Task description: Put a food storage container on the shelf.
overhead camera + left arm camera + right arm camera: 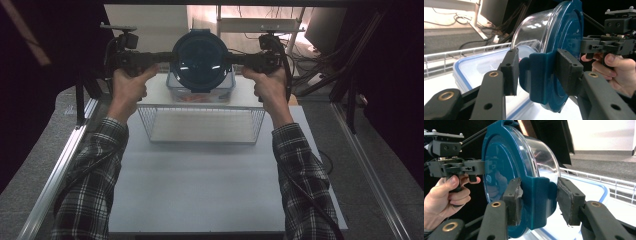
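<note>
A round clear container with a dark blue lid (201,57) hangs in the air, tipped on its side so the lid faces the person. My left gripper (167,56) is shut on the lid's latch tab (541,75) on one side, pads (510,70) pressed against it. On the opposite side my right gripper (235,59) is shut on the other latch tab (537,197). The clear bowl (534,27) points away, over a rectangular blue-rimmed box (200,94). The left gripper view also shows the right gripper (599,45) beyond the lid.
A wire basket (200,107) stands on the white board (210,180), just in front of the rectangular box, which holds something orange. Metal rails run along the left (65,160) and right (370,170). Cables and a monitor (320,25) sit at the back right.
</note>
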`<state>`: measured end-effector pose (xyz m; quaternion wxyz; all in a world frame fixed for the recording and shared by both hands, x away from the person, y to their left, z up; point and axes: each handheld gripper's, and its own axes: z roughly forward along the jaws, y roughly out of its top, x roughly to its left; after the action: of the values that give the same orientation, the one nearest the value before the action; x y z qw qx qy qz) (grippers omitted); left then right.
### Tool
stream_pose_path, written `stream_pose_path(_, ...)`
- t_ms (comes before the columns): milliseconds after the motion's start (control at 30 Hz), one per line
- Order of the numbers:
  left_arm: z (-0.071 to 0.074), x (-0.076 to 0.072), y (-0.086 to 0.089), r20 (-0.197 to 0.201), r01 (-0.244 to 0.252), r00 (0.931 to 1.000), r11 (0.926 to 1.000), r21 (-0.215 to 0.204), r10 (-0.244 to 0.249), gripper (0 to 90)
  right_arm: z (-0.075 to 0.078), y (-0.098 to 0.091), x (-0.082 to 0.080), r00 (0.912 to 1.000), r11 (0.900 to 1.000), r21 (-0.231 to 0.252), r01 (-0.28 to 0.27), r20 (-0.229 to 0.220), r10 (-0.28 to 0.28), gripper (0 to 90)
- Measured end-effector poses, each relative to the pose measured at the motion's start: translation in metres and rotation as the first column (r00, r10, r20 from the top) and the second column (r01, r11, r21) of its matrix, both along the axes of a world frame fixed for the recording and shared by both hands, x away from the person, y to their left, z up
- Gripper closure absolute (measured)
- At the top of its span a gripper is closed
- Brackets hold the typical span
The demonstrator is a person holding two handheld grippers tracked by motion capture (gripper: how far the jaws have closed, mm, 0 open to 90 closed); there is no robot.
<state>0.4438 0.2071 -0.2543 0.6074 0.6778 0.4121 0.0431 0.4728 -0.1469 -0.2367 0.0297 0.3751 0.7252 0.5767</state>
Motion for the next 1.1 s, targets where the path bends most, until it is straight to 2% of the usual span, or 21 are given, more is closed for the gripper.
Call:
stream_pose_path(167,-0.002,0.000,-0.001,0.021,-0.004,0.9998,0.9999,0.017,0.004,54.9,-0.003,-0.002,0.007,0.9999,0.9996,0.028,-0.007,-0.010,0.007,54.9)
stream_pose_path(433,-0.006,0.003,0.000,0.024,-0.007,0.9997,1.0000,0.004,0.007,53.8,-0.005,-0.001,0.015,0.9998,0.9981,0.062,-0.008,-0.018,0.009,54.5)
stream_pose_path(467,-0.007,0.003,0.000,0.029,-0.017,0.9994,0.9998,0.007,0.017,53.6,-0.006,-0.002,0.016,0.9998,0.9978,0.065,-0.009,-0.018,0.010,54.4)
stream_pose_path(500,-0.006,0.002,-0.002,0.038,-0.043,0.9984,0.9979,0.048,0.041,52.5,-0.007,-0.002,0.017,0.9997,0.9973,0.072,-0.012,-0.020,0.014,53.9)
stream_pose_path(533,-0.005,0.002,-0.006,0.043,-0.067,0.9971,0.9935,0.092,0.063,55.3,-0.007,-0.001,0.018,0.9998,0.9982,0.058,-0.012,-0.013,0.013,52.0)
stream_pose_path(567,-0.006,0.001,-0.009,0.048,-0.077,0.9963,0.9878,0.135,0.071,52.3,-0.006,0.002,0.018,0.9999,0.9994,0.035,-0.007,-0.011,0.007,49.4)
stream_pose_path(600,-0.007,0.001,-0.010,0.053,-0.076,0.9962,0.9863,0.147,0.069,54.8,-0.007,0.005,0.018,1.0000,1.0000,0.004,0.009,-0.003,-0.009,47.7)
stream_pose_path(633,-0.008,0.001,-0.010,0.065,-0.078,0.9953,0.9923,0.096,0.072,52.7,-0.007,0.007,0.018,0.9996,0.9993,-0.023,0.029,0.004,-0.029,47.4)
stream_pose_path(667,-0.008,0.002,-0.008,0.046,-0.029,0.9986,0.9985,0.047,0.027,58.8,-0.007,0.008,0.019,0.9981,0.9959,-0.067,0.061,0.000,-0.061,53.8)
stream_pose_path(700,-0.008,0.003,-0.013,0.048,-0.037,0.9983,0.9952,0.091,0.033,60.6,-0.007,0.006,0.020,0.9975,0.9945,-0.079,0.069,0.017,-0.068,55.5)
stream_pose_path(733,-0.007,0.001,-0.016,0.064,-0.046,0.9971,0.9942,0.097,0.040,57.0,-0.008,0.005,0.021,0.9982,0.9962,-0.064,0.059,0.013,-0.058,55.9)
stream_pose_path(767,-0.005,-0.001,-0.020,0.080,-0.069,0.9951,0.9885,0.135,0.058,57.3,-0.008,0.006,0.020,0.9972,0.9949,-0.070,0.073,0.017,-0.072,57.7)
stream_pose_path(867,-0.002,-0.003,-0.023,0.082,-0.087,0.9939,0.9820,0.168,0.074,56.2,-0.006,0.010,0.016,0.9933,0.9893,-0.100,0.105,0.058,-0.100,58.7)
stream_pose_path(967,0.001,-0.009,-0.023,0.099,-0.110,0.9906,0.9796,0.168,0.095,55.5,-0.001,0.014,0.006,0.9822,0.9749,-0.167,0.147,0.141,-0.124,61.0)
stream_pose_path(1033,0.001,-0.015,-0.020,0.102,-0.097,0.9913,0.9871,0.128,0.084,56.0,0.003,0.013,-0.001,0.9779,0.9712,-0.184,0.151,0.171,-0.120,63.8)
stream_pose_path(1100,0.001,-0.022,-0.020,0.107,-0.095,0.9911,0.9855,0.141,0.080,58.4,0.006,0.010,-0.009,0.9764,0.9733,-0.176,0.148,0.182,-0.115,68.4)
